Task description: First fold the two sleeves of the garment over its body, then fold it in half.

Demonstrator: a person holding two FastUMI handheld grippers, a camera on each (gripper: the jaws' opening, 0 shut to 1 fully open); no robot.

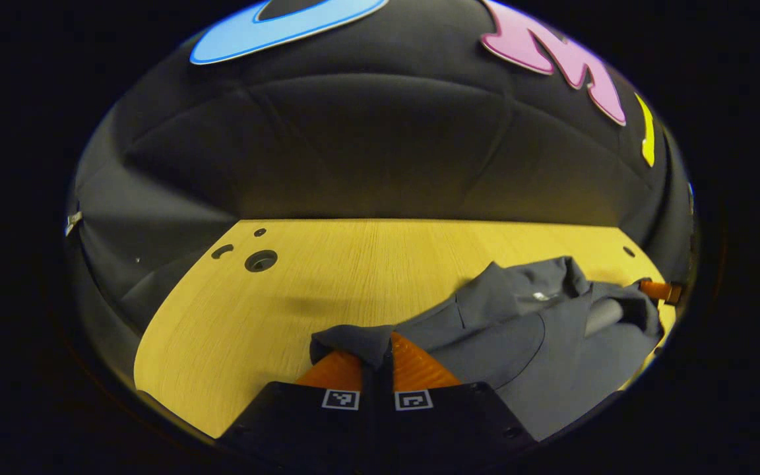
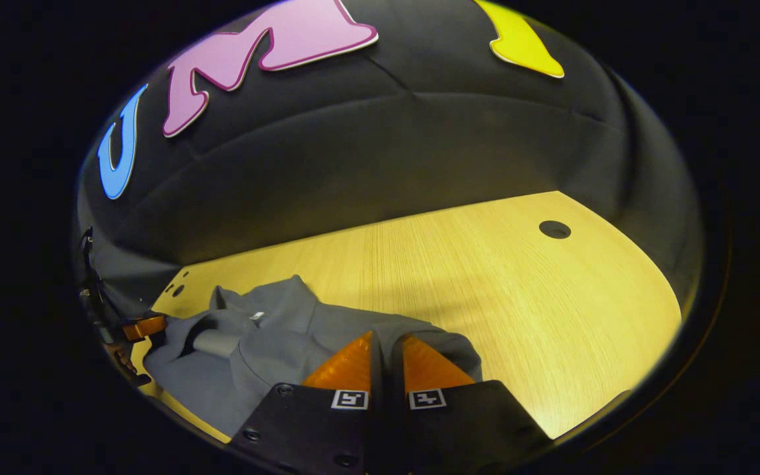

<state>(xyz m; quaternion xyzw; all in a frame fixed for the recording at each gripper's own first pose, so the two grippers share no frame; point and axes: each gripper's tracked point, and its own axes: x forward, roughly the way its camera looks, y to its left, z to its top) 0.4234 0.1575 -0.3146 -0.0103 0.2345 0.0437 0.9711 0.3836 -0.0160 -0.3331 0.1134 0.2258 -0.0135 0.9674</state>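
Garment (image 1: 518, 336) first: a dark grey top lying on the pale wooden table (image 1: 327, 277), and both grippers have hold of it. In the left gripper view it spreads from the left gripper (image 1: 376, 359) off to the right and toward the near edge of the table, its collar end (image 1: 538, 280) humped up on the far side. The left gripper's orange fingers (image 1: 419, 366) are drawn together, with a fold of grey cloth draped over and pinched between their tips, so this one is clenched on the fabric. Left of it and beyond it lies plenty of open wood, running to the far edge where the black cloth wall begins, with a round hole (image 1: 261, 260) and smaller holes near the far left corner. In the right gripper view the garment (image 2: 268, 343) sits low and left, collar end (image 2: 287, 293) to the far side, so its long axis runs near to far. The right gripper (image 2: 386, 363) also has its fingers (image 2: 347, 366) closed close together with the cloth edge gathered at their tips, gripping it. Right of this gripper the table (image 2: 518, 297) stretches bare to its curved right edge, with one dark hole (image 2: 555, 229) near the far right corner. The other gripper's orange finger (image 2: 144, 326) peeks in at the far left of this view, right at the garment's left side.
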